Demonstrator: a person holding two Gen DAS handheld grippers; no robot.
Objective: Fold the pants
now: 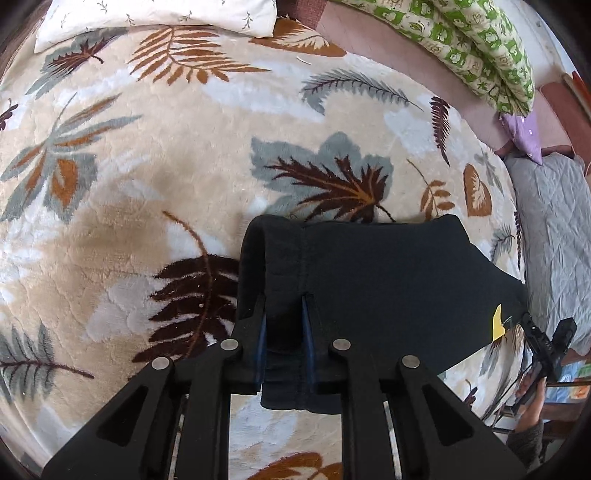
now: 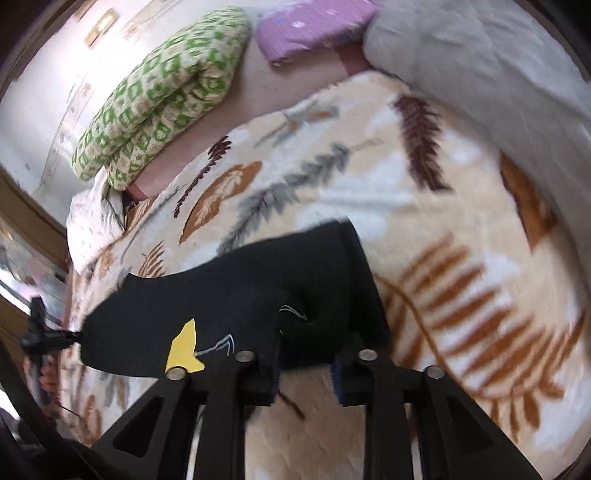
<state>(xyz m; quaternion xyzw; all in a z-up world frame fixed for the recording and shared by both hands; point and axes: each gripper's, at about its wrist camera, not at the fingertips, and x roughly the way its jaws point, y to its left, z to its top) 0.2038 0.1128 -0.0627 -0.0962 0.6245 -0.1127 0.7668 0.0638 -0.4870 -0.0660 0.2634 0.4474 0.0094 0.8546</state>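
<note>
Now left claw pinches black pants; right claw stands apart.

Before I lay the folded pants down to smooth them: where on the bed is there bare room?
The leaf-print blanket lies bare left of and beyond the black pants, up to the white pillow. It is crowded along the far right edge: green patterned quilt, purple pillow, grey quilt.
</note>
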